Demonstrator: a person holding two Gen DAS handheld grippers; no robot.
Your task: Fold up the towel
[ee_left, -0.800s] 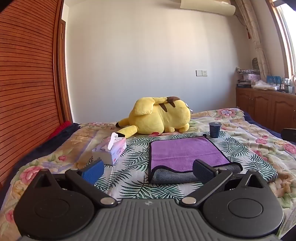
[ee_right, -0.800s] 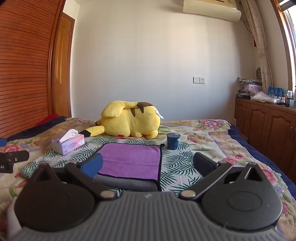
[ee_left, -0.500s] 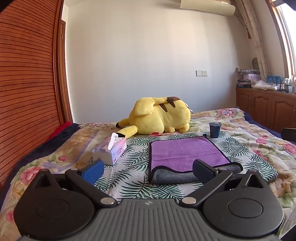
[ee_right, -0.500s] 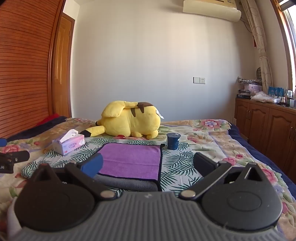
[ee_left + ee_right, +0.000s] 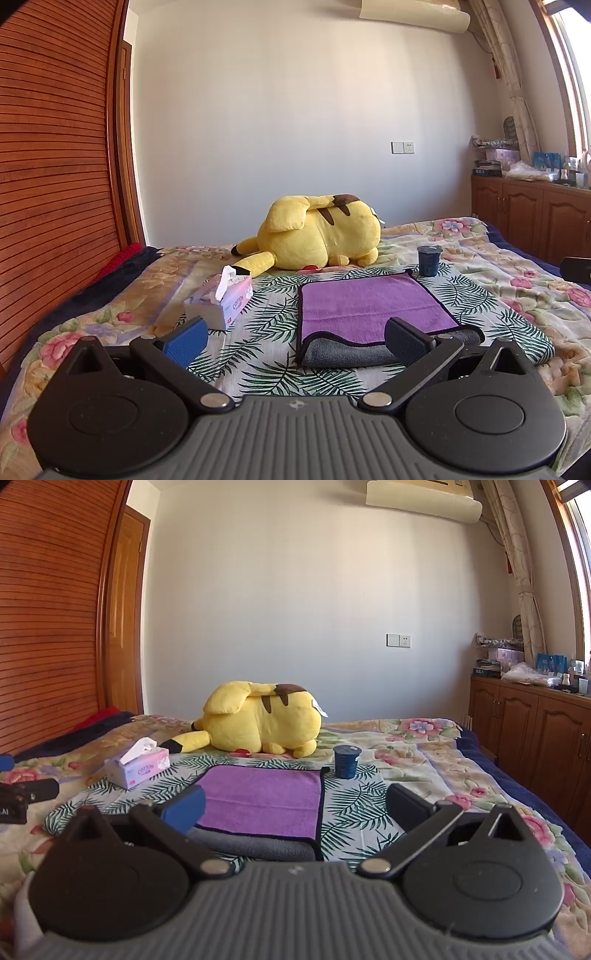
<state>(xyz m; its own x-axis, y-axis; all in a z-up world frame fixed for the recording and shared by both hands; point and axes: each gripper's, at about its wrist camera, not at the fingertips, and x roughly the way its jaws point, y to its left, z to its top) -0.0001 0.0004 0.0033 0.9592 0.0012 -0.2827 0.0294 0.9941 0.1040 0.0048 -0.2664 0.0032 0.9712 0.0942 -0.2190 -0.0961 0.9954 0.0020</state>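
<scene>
Your left claw [image 5: 293, 338] is hanging low over the bed [image 5: 517, 295], fingers spread wide and gripping nothing, and your right claw [image 5: 295, 806] is doing the same, wide apart and empty. The towel [image 5: 369, 306] is lying flat on the palm-leaf cloth [image 5: 273, 317] in the middle of the bed, purple side up, with its near edge turned over and showing a grey underside. From your left claw the towel is sitting ahead and to the right, with the black fingertip [image 5: 402, 334] overlapping its near edge in the view. From your right claw the towel [image 5: 262, 797] is sitting ahead and to the left, the blue fingertip [image 5: 184, 808] overlapping its near left corner. Whether either tip is touching the fabric, you cannot tell from here. A tissue box [image 5: 219, 301] is sitting just left of the towel, a dark blue cup [image 5: 346, 760] is standing by its far right corner, and a yellow plush [image 5: 258, 722] is lying behind it
</scene>
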